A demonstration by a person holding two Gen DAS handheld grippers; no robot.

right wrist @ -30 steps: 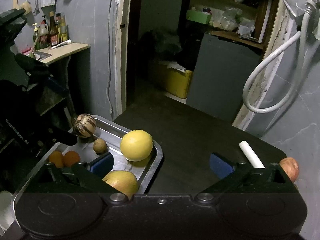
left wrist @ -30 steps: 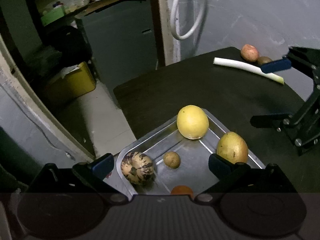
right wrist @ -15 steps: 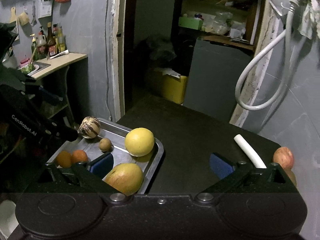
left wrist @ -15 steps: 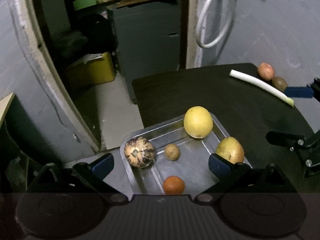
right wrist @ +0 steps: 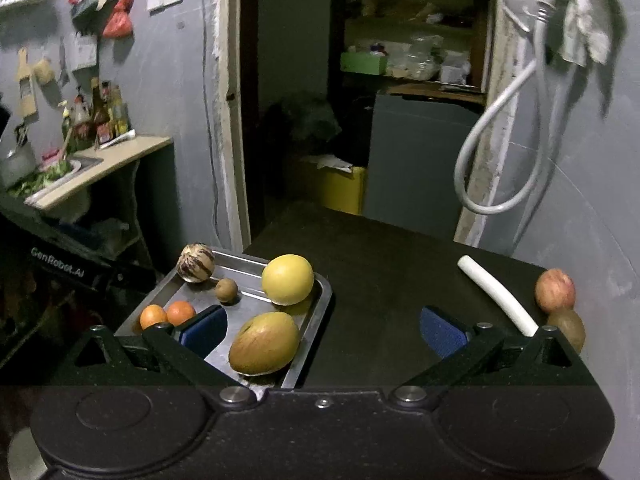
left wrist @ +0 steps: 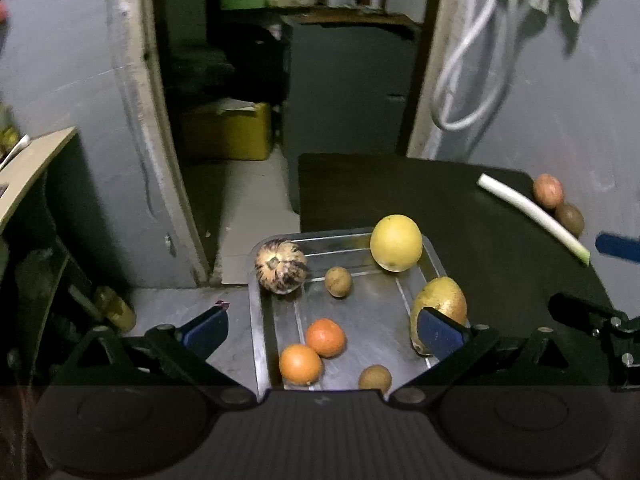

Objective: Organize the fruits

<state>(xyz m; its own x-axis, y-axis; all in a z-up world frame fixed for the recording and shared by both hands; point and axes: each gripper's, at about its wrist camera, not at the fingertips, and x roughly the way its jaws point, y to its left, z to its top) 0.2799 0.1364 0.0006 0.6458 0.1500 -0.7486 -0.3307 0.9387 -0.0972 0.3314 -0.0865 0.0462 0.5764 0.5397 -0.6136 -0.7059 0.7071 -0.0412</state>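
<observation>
A metal tray [left wrist: 434, 262] [right wrist: 322, 298] at the black table's left edge holds a striped melon [left wrist: 281, 266] [right wrist: 196, 262], a big yellow citrus [left wrist: 396, 242] [right wrist: 287, 279], a mango [left wrist: 440, 305] [right wrist: 265, 343], two oranges [left wrist: 312, 350] [right wrist: 167, 314] and small brown fruits [left wrist: 338, 281] [right wrist: 226, 289]. An apple [left wrist: 548, 190] [right wrist: 555, 290], a brown kiwi [left wrist: 569, 218] [right wrist: 567, 329] and a leek stalk [left wrist: 532, 216] [right wrist: 496, 295] lie at the table's right side. My left gripper [left wrist: 323, 330] hangs open over the tray, empty. My right gripper [right wrist: 323, 330] is open and empty above the table, left of the leek.
The dark table [right wrist: 384, 264] stands against a grey wall with a hanging white hose [right wrist: 500, 152]. Beyond are a doorway, a yellow box [right wrist: 340, 188] and a grey cabinet [right wrist: 416, 160]. A counter with bottles [right wrist: 100, 160] is at the left.
Both grippers have pulled back and up from the tray, so more of it shows, including both oranges. The fruit has not moved and both grippers stay open.
</observation>
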